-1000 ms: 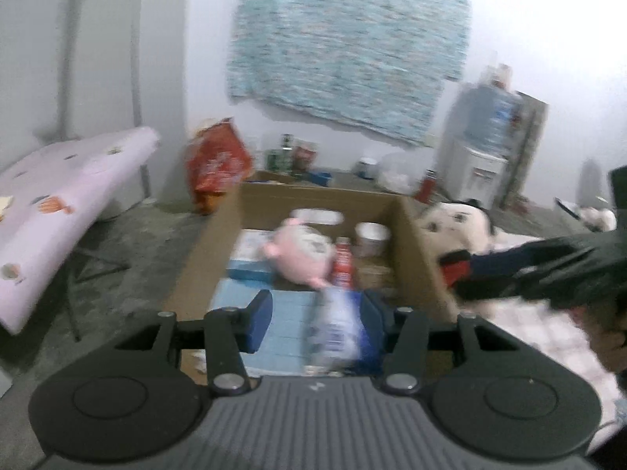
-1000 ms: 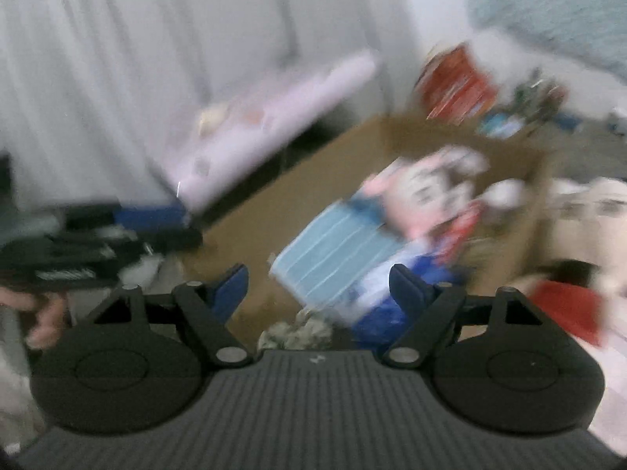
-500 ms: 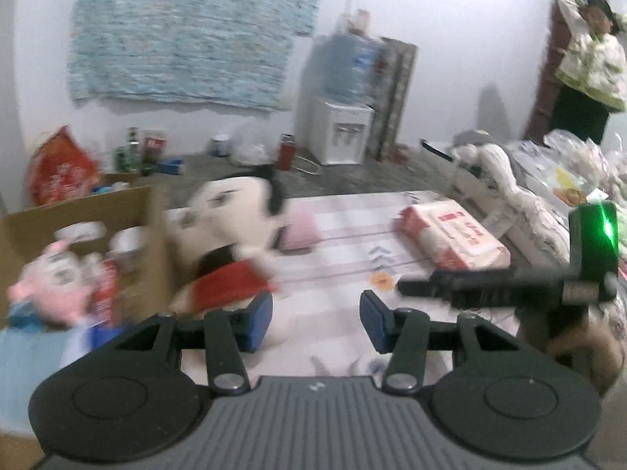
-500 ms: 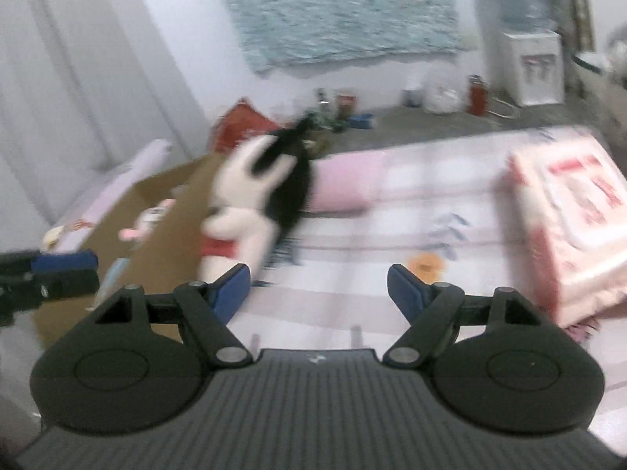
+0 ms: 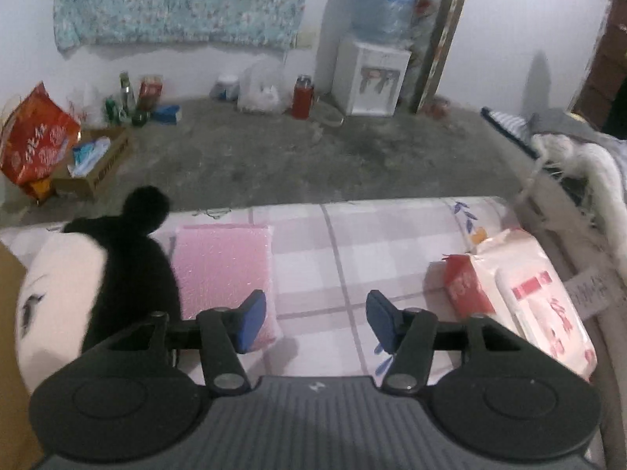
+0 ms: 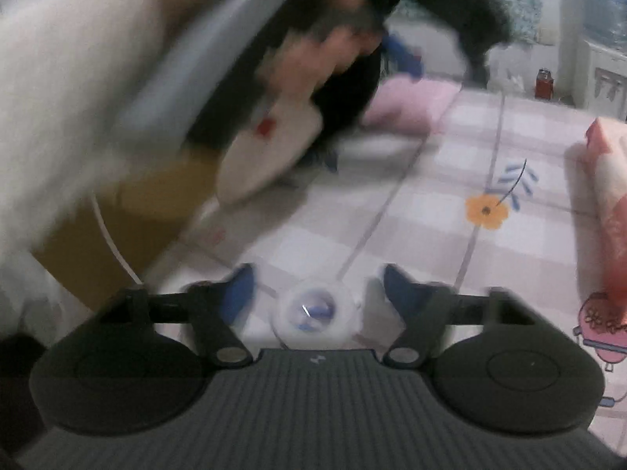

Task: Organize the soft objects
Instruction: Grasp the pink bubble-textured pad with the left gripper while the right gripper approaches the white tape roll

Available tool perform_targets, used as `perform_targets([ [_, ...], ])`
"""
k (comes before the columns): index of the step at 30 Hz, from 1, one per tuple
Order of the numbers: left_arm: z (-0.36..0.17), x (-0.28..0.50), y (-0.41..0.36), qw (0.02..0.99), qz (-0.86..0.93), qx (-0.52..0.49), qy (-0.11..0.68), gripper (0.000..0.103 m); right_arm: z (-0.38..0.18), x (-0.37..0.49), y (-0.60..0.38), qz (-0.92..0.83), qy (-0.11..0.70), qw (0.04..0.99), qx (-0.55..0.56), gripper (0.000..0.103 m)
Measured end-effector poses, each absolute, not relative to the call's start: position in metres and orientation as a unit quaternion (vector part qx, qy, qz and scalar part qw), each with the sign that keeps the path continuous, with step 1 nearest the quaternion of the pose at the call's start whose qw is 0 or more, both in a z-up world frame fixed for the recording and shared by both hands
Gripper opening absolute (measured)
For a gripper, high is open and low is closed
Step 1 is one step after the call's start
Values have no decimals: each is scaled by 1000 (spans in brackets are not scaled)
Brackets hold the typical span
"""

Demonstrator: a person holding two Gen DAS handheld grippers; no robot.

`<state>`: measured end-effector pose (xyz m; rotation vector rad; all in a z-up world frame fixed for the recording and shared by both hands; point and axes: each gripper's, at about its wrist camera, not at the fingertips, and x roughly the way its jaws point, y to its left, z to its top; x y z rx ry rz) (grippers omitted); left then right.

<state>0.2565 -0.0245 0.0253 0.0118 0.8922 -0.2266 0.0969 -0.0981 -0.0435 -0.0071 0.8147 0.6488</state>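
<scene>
The right gripper (image 6: 313, 297) is closing around a small clear round container (image 6: 315, 311) that sits between its jaws at 6 o'clock; the pads have not yet met its sides. The left gripper (image 5: 311, 315) is opening, with nothing between its jaws, above the checked bed cover (image 5: 392, 243).

Risk: the round container may slip or roll sideways if the jaws close off-centre. The left hand (image 6: 325, 55) crosses the right wrist view at 11 o'clock and could bump the plush toy.

Task items: the pink cushion (image 5: 223, 266) lies at 10 o'clock, touching the left pad in view. The black-and-white plush toy (image 5: 78, 274) is at 9 o'clock. The tissue pack (image 5: 525, 297) is at 3 o'clock.

Surroundings: the cardboard box (image 6: 117, 227) stands at 9 o'clock of the right view. Farther off, the red bottle (image 5: 302, 96) and water dispenser (image 5: 372, 78) stand at 12 o'clock.
</scene>
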Motion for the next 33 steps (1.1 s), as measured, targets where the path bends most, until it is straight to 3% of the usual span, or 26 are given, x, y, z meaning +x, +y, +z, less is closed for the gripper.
perform_targets([
  [3, 24, 273, -29, 892, -88, 17, 443, 62, -44, 102, -106, 313, 397, 862, 25, 22],
  [9, 17, 296, -44, 891, -6, 84, 446, 86, -47, 111, -143, 268, 408, 870, 64, 16],
  [10, 13, 301, -47, 886, 5, 99, 453, 89, -48, 111, -146, 249, 408, 877, 47, 9],
  [14, -13, 322, -63, 860, 32, 166, 481, 93, -49, 110, -169, 228, 410, 881, 64, 9],
  [17, -21, 317, -68, 860, 28, 175, 478, 79, -49, 109, -174, 218, 408, 884, 62, 9],
  [19, -18, 314, -68, 857, 16, 171, 485, 54, -51, 111, -174, 215, 407, 886, 58, 9],
  [28, -17, 247, -82, 825, -83, 262, 494, 54, -46, 107, -181, 207, 402, 890, 61, 13],
  [33, -14, 200, -83, 812, -132, 257, 507, 54, -44, 104, -193, 198, 406, 889, 80, 14],
])
